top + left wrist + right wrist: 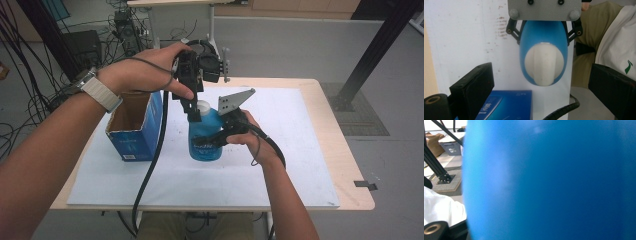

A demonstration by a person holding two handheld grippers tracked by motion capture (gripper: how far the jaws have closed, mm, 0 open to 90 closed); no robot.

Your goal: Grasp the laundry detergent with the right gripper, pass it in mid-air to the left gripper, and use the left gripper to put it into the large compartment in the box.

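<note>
A blue bottle (204,137) with a white cap (203,105) stands upright on the white mat (280,170). My right gripper (220,136) comes in from the right and is shut on the bottle's body, whose blue wall (549,180) sits right against its camera. My left gripper (196,111) points down over the bottle's top. Its view looks straight down on the cap (545,63), and the left gripper (542,92) is open, its two black jaws wide apart on either side and clear of the cap. The right gripper's grey plate (545,10) lies beyond the bottle.
An open blue carton (135,127) stands on the mat just left of the bottle, under my left forearm; its blue lid (506,105) lies below the left jaw. A black cable (152,160) hangs from the left gripper across the mat's front.
</note>
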